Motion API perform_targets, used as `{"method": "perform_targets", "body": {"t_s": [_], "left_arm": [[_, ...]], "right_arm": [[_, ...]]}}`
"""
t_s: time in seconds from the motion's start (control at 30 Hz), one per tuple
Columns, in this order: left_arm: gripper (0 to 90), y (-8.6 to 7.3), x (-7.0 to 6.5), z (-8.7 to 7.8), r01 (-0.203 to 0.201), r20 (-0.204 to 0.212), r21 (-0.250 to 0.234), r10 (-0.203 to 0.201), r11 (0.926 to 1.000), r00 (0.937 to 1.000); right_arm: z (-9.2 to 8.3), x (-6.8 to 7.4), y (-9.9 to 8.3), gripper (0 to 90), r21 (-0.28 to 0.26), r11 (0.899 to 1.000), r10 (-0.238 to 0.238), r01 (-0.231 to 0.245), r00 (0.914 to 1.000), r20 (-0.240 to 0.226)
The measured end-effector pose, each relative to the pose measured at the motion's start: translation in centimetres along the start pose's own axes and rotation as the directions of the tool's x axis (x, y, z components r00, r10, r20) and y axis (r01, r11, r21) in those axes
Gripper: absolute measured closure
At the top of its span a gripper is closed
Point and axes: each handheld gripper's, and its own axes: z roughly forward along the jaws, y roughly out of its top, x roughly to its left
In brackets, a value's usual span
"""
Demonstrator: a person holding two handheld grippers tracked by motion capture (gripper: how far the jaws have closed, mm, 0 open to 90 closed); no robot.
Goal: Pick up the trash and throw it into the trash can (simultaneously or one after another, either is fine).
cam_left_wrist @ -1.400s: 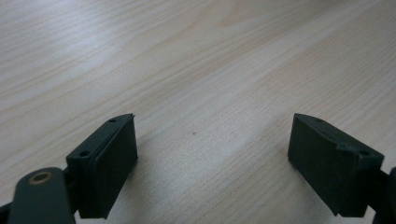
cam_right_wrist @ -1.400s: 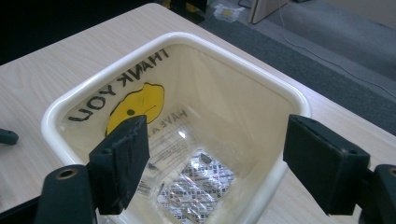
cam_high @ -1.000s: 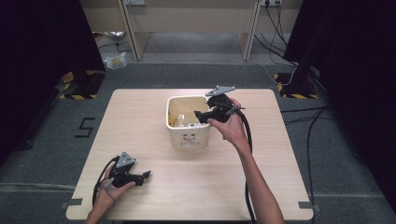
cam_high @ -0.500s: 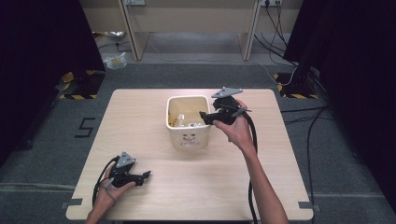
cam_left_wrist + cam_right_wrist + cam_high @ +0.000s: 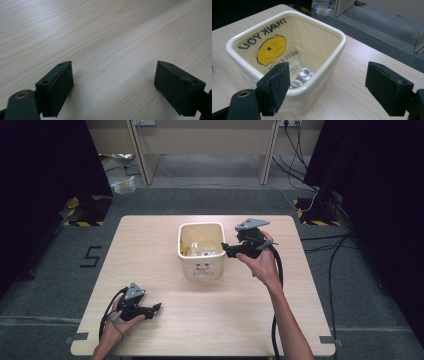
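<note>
At desk centre, the cream bin [image 5: 201,251], lined with a smiley bag [image 5: 271,50], is flanked on its right by the right tool [image 5: 226,250], jaws spread and empty; the left tool [image 5: 156,308], also spread, is rested near-left on the desk [image 5: 240,315].

**A recording bay in a lab, not a home**

I'm working in what looks like a lab's data-capture bay. The pale wooden tabletop [image 5: 210,320] under my fingers stands alone on grey carpet [image 5: 60,285], with black curtains [image 5: 40,180] hanging well out to both sides. Beyond the fingers, yellow-and-black hazard tape [image 5: 312,222] marks the stand feet, and cables [image 5: 300,150] trail from wall sockets. A taped "5" [image 5: 92,256] marks the floor left of the tabletop, and plain beige desk panels [image 5: 200,140] close off the far end.
</note>
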Motion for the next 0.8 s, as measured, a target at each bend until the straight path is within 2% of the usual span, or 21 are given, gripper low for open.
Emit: {"method": "perform_targets", "body": {"t_s": [0.23, 0.8], "left_arm": [[14.6, 0.0, 0.0, 0.0, 0.000, 0.001, 0.001, 0.000, 1.0000, 1.0000], [14.6, 0.0, 0.0, 0.0, 0.000, 0.000, 0.000, 0.000, 1.0000, 1.0000]], "right_arm": [[-0.3, -0.3, -1.0, 20.3, 0.013, 1.000, -0.004, 0.004, 0.9999, 0.009], [-1.9, -1.0, -2.8, 20.1, 0.002, 1.000, 0.015, -0.015, 0.9996, 0.025]]}}
